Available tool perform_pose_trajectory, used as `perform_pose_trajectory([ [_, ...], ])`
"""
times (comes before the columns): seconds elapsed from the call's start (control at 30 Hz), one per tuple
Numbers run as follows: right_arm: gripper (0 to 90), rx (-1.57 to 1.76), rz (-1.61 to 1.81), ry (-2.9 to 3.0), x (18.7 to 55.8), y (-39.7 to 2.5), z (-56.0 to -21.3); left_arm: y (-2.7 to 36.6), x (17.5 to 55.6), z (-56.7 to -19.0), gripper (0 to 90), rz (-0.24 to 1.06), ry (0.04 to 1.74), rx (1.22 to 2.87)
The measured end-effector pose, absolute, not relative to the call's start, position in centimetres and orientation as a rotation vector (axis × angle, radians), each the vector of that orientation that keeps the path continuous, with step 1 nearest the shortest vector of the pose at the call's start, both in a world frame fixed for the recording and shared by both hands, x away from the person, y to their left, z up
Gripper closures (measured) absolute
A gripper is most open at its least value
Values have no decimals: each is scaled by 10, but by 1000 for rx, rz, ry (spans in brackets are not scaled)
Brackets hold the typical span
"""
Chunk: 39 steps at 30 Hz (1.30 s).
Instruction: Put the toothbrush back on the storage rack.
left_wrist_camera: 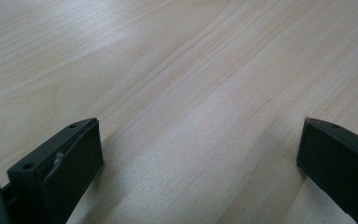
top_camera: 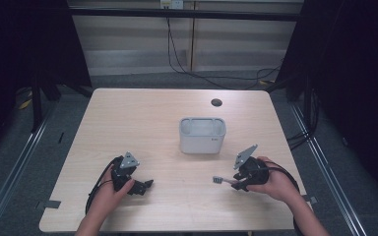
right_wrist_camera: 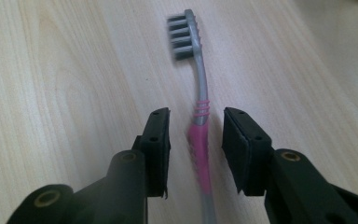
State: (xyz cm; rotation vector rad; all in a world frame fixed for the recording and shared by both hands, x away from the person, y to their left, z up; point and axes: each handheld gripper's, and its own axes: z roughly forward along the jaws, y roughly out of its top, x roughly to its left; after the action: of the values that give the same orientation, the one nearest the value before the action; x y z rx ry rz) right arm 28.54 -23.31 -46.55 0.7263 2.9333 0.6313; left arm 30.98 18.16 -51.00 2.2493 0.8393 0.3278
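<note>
The right gripper straddles the toothbrush, jaws apart, not yet clamped; closing off-centre may roll the thin handle away — the left gripper gapes empty.

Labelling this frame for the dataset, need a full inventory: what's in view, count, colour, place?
toothbrush: 1, grey with pink grip, lying on the table between the right claw's jaws, bristles pointing away from the claw
container: 1, light grey, open top, middle of the table
table: 1, light wood, with a dark round hole near its far edge
cables: several, black, on the floor behind the table
left claw: 1, black, jaws wide apart over bare table
right claw: 1, black, jaws either side of the toothbrush grip, gaps visible
hands: 2, one on each claw
</note>
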Motion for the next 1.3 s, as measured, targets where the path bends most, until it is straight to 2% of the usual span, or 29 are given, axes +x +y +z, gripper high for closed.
perform_pose_trajectory([
  [0.3, 711, 697, 599, 2964, 286, -230, -471, 182, 310, -510, 0, 327, 839, 2249],
  [0.43, 796, 726, 590, 2967, 286, -231, -473, 182, 310, -510, 0, 327, 839, 2250],
  [0.63, 800, 734, 588, 2958, 286, -232, -472, 182, 310, -510, 0, 327, 839, 2250],
  [1.3, 803, 826, 915, 2854, 288, -246, -452, 182, 310, -510, 0, 327, 839, 2249],
])
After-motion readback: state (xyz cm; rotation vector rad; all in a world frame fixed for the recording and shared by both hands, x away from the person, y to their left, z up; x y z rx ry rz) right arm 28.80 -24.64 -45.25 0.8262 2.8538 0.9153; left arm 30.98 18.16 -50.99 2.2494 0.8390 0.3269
